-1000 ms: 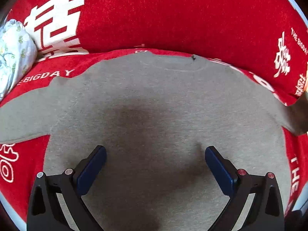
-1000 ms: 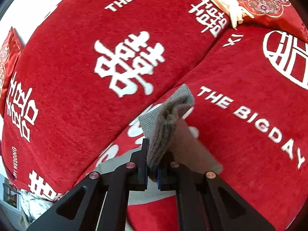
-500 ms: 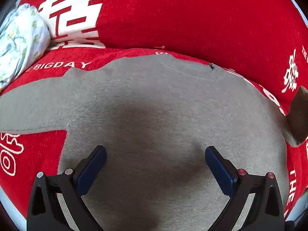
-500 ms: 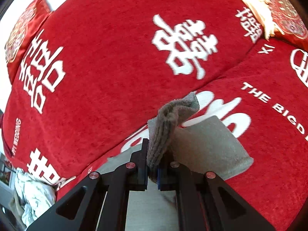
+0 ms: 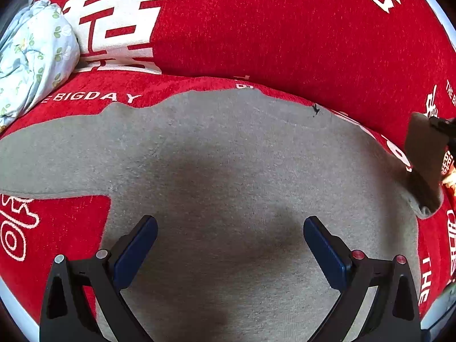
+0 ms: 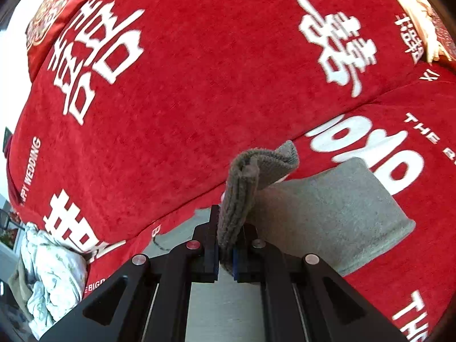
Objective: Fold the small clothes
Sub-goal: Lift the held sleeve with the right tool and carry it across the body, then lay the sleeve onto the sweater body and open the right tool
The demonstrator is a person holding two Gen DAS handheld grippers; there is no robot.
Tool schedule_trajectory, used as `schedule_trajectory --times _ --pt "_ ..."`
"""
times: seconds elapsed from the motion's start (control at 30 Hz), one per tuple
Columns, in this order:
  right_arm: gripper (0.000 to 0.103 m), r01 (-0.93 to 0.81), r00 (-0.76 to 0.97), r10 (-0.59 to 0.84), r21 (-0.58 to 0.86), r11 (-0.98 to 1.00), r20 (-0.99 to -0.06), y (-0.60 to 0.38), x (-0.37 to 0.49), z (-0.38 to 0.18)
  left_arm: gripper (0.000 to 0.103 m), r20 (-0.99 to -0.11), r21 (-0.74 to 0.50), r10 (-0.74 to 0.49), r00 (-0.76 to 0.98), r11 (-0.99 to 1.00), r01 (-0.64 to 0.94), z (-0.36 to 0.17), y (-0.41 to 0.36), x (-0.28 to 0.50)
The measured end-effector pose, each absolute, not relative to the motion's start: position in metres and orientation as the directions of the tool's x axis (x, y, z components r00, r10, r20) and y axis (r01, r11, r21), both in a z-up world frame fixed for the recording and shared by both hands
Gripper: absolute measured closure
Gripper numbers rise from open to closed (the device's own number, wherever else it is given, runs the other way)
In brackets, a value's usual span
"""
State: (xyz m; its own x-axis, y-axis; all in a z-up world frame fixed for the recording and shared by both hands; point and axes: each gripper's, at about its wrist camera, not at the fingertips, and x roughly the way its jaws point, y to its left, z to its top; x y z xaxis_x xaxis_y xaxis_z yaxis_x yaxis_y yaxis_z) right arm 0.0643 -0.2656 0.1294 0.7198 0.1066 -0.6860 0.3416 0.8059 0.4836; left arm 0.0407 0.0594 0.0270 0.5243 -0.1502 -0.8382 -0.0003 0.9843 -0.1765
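Observation:
A grey long-sleeved top (image 5: 228, 165) lies spread flat on a red sofa seat, neckline toward the backrest. My left gripper (image 5: 229, 240) hangs open above its lower middle, nothing between the blue pads. My right gripper (image 6: 225, 245) is shut on the cuff of the top's right sleeve (image 6: 248, 188), lifting it so the sleeve (image 6: 336, 216) curls up off the seat. That raised sleeve (image 5: 424, 154) shows at the right edge of the left wrist view. The left sleeve (image 5: 48, 159) lies flat to the left.
A red backrest cushion (image 5: 285, 28) with white characters rises behind the top. A crumpled pale floral cloth (image 5: 31, 54) sits at the seat's left end, seen too as a floral cloth (image 6: 54, 273) in the right wrist view. A fringed red cushion (image 6: 421, 20) lies far right.
My right gripper has carried the sleeve cuff leftward over the seat, and more sleeve has lifted and folded behind it. My left gripper drifted slightly, still open.

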Motion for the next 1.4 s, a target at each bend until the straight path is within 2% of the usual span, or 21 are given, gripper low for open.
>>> schedule_trajectory --times 0.67,0.97,1.4 --pt "0.096 0.178 0.645 0.260 0.472 0.863 -0.718 -0.120 0.101 0.084 0.000 -0.828 -0.266 -0.144 0.541 0.952 -0.153 0.030 0.125 0.047" --pt "0.096 0.133 0.602 0.309 0.474 0.870 -0.736 -0.082 0.110 0.064 0.000 -0.833 -0.301 -0.146 0.534 0.929 -0.216 0.026 0.145 0.050" --pt "0.096 0.066 0.535 0.334 0.432 0.899 -0.776 -0.049 0.117 0.031 0.000 -0.834 -0.282 -0.123 0.538 0.933 -0.225 0.025 0.147 0.049"
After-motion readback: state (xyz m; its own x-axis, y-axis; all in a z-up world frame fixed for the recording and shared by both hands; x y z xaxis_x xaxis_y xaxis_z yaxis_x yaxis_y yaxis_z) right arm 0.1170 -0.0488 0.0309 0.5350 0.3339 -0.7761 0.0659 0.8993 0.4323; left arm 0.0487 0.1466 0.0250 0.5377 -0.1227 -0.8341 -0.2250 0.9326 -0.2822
